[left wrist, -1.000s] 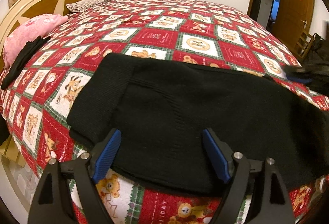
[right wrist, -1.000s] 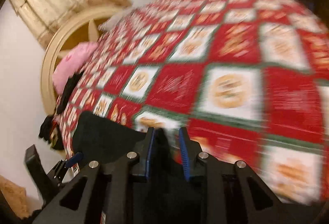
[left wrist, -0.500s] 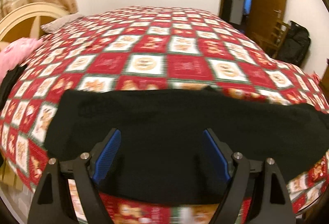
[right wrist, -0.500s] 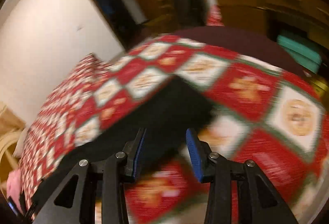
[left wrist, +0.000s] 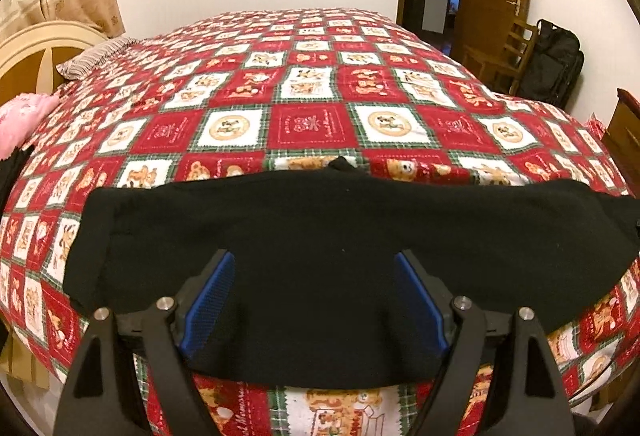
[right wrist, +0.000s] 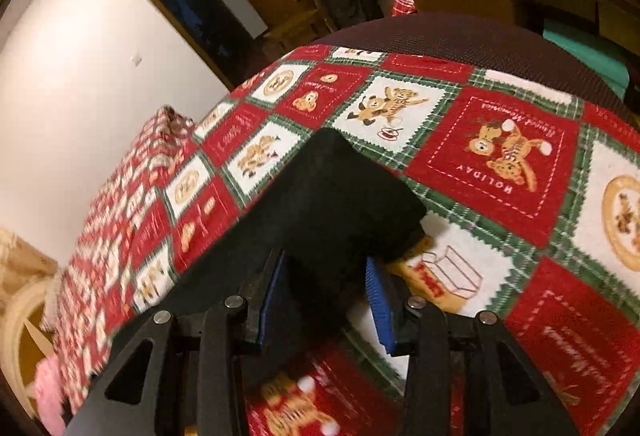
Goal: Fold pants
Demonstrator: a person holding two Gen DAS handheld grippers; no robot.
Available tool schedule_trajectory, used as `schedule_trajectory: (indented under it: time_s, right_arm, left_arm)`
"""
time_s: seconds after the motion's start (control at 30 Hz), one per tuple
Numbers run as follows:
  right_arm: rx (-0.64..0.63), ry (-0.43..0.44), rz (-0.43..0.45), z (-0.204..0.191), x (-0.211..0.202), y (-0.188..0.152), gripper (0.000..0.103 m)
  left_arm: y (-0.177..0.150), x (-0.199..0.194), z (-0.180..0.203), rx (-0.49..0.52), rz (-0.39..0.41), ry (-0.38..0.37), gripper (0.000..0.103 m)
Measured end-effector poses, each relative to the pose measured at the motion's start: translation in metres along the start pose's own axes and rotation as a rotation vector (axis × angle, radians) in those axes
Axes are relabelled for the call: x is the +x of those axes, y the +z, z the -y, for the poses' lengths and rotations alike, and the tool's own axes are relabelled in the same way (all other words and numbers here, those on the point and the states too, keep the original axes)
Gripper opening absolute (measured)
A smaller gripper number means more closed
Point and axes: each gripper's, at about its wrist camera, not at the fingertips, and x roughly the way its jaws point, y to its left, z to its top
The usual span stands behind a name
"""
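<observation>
Both wrist views look low and close across the bedspread (left wrist: 312, 123), sharing the black pants (left wrist: 320, 236).

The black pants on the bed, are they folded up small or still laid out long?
Laid out long: the pants stretch as one wide band across the quilt.

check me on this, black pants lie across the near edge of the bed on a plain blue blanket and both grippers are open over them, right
Not quite. The blanket is not plain blue: the left wrist view shows a red, white and green patchwork of teddy-bear squares. The rest holds: the black pants lie across the near edge of the bed, and the left gripper and right gripper are both open over them.
</observation>
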Motion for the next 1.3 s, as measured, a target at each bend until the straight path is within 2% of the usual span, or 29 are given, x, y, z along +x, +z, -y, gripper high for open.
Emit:
schedule_trajectory:
  time_s: [0.13,0.33,0.37,0.4,0.43,0.5,0.6,0.7,0.77,0.9,0.97,1.07,1.13,1.23,1.3]
  right_arm:
    - [-0.037,0.000,0.010,-0.003,0.000,-0.003,0.041]
    - [0.054,0.055,0.033,0.006,0.002,-0.001,0.041]
    - [0.043,0.054,0.032,0.004,0.003,-0.001,0.038]
    - [0.032,0.058,0.016,0.003,0.006,-0.001,0.014]
    - [0.039,0.088,-0.014,0.003,0.011,-0.001,0.009]
    - [0.035,0.096,-0.015,0.004,0.010,0.000,0.009]
    - [-0.005,0.118,0.015,-0.007,-0.005,0.004,0.007]
    - [-0.153,0.152,0.072,-0.050,-0.033,0.002,0.007]
    - [-0.304,0.190,0.094,-0.100,-0.052,-0.008,0.007]
    - [-0.598,0.238,0.138,-0.188,-0.072,-0.055,0.006]
    - [-0.763,0.256,0.143,-0.232,-0.067,-0.100,0.006]
    - [-0.964,0.283,0.114,-0.274,-0.047,-0.175,0.006]
    - [-1.058,0.304,0.082,-0.289,-0.034,-0.222,0.006]
    - [-1.233,0.275,0.070,-0.294,-0.016,-0.287,0.006]
    - [-1.323,0.262,0.073,-0.289,-0.013,-0.311,0.007]
  left_arm:
    - [-0.002,0.000,0.001,0.002,-0.001,-0.002,0.084]
    - [-0.003,0.001,-0.001,-0.019,-0.010,-0.016,0.084]
    - [-0.003,0.000,-0.001,-0.020,-0.010,-0.016,0.084]
    - [-0.003,0.000,-0.001,-0.019,-0.010,-0.016,0.084]
    - [-0.003,-0.002,-0.002,-0.018,-0.007,-0.014,0.084]
    - [-0.003,-0.003,-0.004,-0.021,-0.002,-0.013,0.084]
    - [-0.003,-0.003,-0.008,-0.035,-0.002,-0.013,0.084]
    - [-0.003,-0.001,-0.011,-0.049,-0.008,-0.015,0.084]
    - [-0.003,0.000,-0.011,-0.055,-0.012,-0.022,0.084]
    - [-0.003,0.000,-0.011,-0.058,-0.010,-0.029,0.084]
    - [-0.004,-0.002,-0.013,-0.060,-0.006,-0.029,0.084]
    - [-0.004,-0.002,-0.016,-0.073,-0.003,-0.027,0.084]
    - [-0.005,-0.003,-0.020,-0.081,-0.004,-0.025,0.084]
    - [-0.006,-0.003,-0.026,-0.086,-0.002,-0.017,0.084]
    - [-0.007,-0.003,-0.031,-0.094,-0.001,-0.016,0.084]
